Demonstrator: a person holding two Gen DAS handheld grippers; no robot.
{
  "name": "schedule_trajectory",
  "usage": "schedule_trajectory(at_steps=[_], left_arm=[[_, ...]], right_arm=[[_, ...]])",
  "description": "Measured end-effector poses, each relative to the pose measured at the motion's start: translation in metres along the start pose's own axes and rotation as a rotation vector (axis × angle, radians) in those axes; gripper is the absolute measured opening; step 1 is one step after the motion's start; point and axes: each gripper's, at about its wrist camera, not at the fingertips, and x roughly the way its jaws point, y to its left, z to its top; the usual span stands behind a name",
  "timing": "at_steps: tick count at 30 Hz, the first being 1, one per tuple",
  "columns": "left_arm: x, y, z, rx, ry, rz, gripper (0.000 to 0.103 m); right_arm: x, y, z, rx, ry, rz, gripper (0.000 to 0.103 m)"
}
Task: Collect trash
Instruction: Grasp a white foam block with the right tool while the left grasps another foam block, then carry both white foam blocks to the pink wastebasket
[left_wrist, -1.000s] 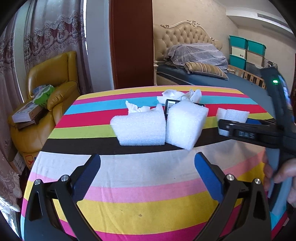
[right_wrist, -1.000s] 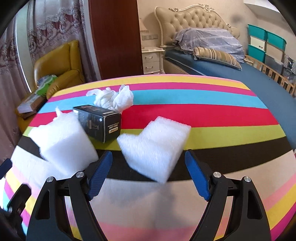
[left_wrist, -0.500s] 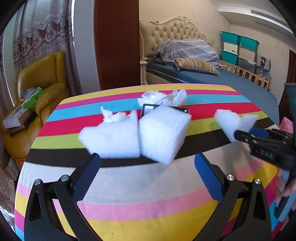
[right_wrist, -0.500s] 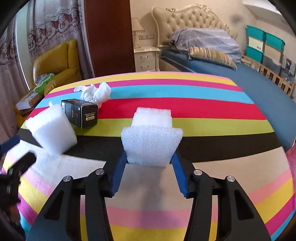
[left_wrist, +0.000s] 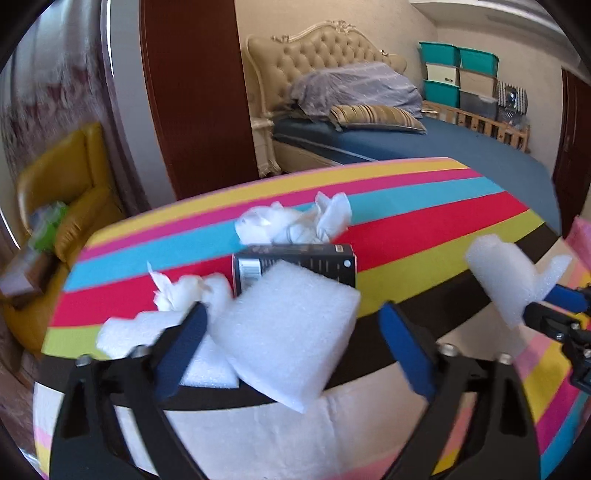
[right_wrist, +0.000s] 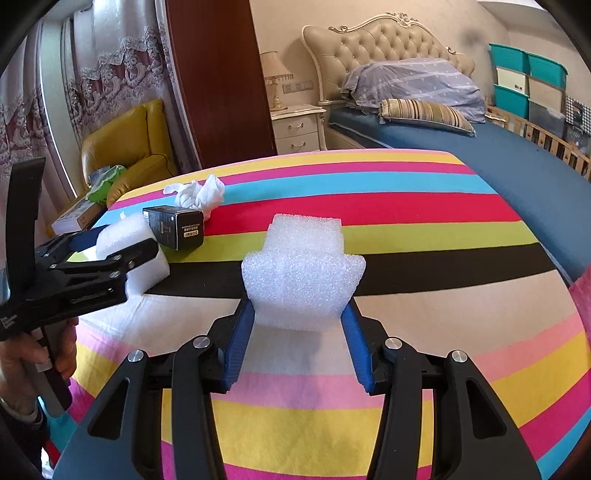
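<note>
The biggest thing is the bed (right_wrist: 517, 166), far back, with a blue sheet. In front of it stands the table (right_wrist: 443, 369), covered by a cloth with bright stripes. All the trash is on or just above this table. A yellow chair (right_wrist: 125, 147) sits off to the left, behind the table.

Next come the two black tools with blue pads. The right gripper (right_wrist: 298, 306) has just closed its jaws. Both pads now squeeze the notched foam piece (right_wrist: 303, 273) between them, and the foam bulges out over the pads. It is over the near middle of the table. I cannot tell if it touches the cloth.

The left gripper (left_wrist: 291, 314) has just been closing its jaws too. They are about half way in now (not tight yet). The big foam block (left_wrist: 291, 339) sits between them. The left pad is right at the block's edge, but the right pad is still a bit apart from it, with the dark stripe showing in the gap. This view is blurry. A hand (right_wrist: 22, 354) holds this tool's handle at the left side of the table.

A flat foam piece (left_wrist: 125, 332) lies just left of the big block, partly behind the left pad. The black box (right_wrist: 177, 225) lies just behind the big block. Behind the box is a white crumpled tissue (left_wrist: 295, 221). A smaller tissue wad (left_wrist: 177, 291) sits beside the box, against the flat foam.
</note>
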Motion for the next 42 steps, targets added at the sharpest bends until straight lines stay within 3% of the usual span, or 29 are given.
schedule_trajectory(at_steps=[1, 4, 12, 23, 42], left_arm=[[-0.002, -0.004, 0.0, 0.011, -0.006, 0.014, 0.07], [-0.009, -0.005, -0.004, -0.023, -0.012, -0.09, 0.068], [-0.031, -0.017, -0.023, -0.044, -0.049, -0.123, 0.068], [-0.057, -0.041, -0.05, -0.042, -0.066, -0.121, 0.068], [-0.09, -0.089, -0.054, 0.056, -0.121, -0.168, 0.068]], right_arm=[[-0.001, -0.001, -0.001, 0.005, 0.0, 0.002, 0.046], [-0.005, -0.002, -0.003, 0.006, -0.005, 0.005, 0.046], [-0.02, 0.002, -0.014, -0.025, -0.025, 0.02, 0.046], [-0.045, -0.007, -0.028, -0.035, -0.06, 0.014, 0.046], [-0.088, -0.047, -0.045, 0.016, -0.147, -0.033, 0.046]])
